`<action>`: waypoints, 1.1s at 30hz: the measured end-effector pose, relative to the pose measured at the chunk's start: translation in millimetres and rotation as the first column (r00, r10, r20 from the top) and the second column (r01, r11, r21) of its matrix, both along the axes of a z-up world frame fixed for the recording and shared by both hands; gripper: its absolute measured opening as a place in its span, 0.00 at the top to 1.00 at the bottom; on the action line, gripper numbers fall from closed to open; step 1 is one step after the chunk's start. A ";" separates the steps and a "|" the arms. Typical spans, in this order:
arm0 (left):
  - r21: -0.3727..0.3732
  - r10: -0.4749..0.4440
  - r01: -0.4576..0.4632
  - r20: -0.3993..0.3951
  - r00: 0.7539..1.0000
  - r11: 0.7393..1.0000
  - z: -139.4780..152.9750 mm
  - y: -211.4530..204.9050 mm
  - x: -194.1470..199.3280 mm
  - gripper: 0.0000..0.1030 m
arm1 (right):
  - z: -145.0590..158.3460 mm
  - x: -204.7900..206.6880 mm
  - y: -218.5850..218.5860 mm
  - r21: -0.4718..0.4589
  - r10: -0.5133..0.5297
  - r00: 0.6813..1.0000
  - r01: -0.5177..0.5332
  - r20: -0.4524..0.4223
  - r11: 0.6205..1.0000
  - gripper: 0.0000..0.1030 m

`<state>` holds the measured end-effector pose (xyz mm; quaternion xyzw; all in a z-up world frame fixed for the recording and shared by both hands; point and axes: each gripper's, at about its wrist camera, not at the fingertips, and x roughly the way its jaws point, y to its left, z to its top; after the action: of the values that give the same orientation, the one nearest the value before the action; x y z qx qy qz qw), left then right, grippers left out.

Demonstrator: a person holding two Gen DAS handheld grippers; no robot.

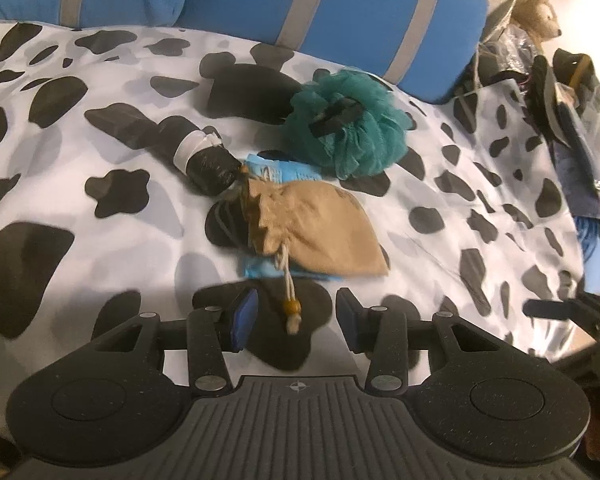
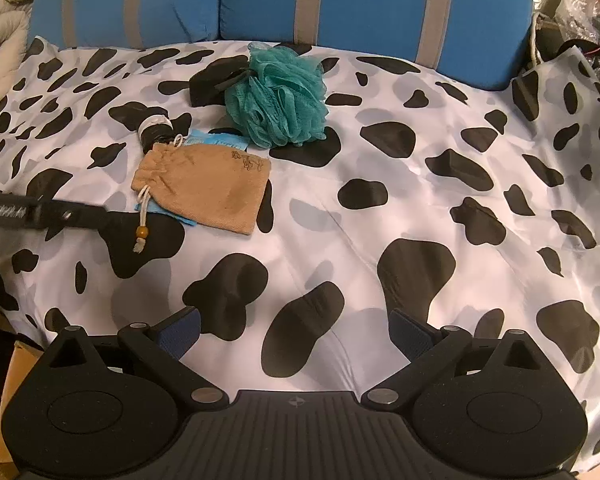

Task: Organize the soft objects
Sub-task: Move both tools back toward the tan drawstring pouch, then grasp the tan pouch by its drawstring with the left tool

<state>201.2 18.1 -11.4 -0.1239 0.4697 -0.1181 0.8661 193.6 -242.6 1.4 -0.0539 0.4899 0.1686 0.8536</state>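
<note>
Both claws are hovering wide apart, holding nothing.
The tan pouch [image 2: 204, 186] is hiding most of a blue packet [image 2: 220, 140]; its print is staying unreadable.

Drawstring pouch [image 2: 204, 188] on the spotted sheet [image 2: 380, 168], atop a flat packet [image 2: 220, 141]. Rolled bundle [image 2: 154, 128] just behind-left of pouch, touching its neck. Mesh sponge [image 2: 278, 98] behind-right, near the packet. Striped cushions [image 2: 340, 4] along rear edge. Pouch cord [image 1: 288, 280] trailing forward between left gripper [image 1: 296, 314] fingers.
</note>
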 end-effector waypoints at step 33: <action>0.224 -0.353 0.385 -0.169 0.920 0.895 -25.8 -52.4 -7.7 0.94 | 3.3 9.5 1.9 0.048 0.001 0.999 0.001 -0.036 0.999 0.03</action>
<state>193.5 -34.3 -37.2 0.0717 0.5487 -0.2117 0.8056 203.0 -240.7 4.6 -0.0303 0.5012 0.1813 0.8456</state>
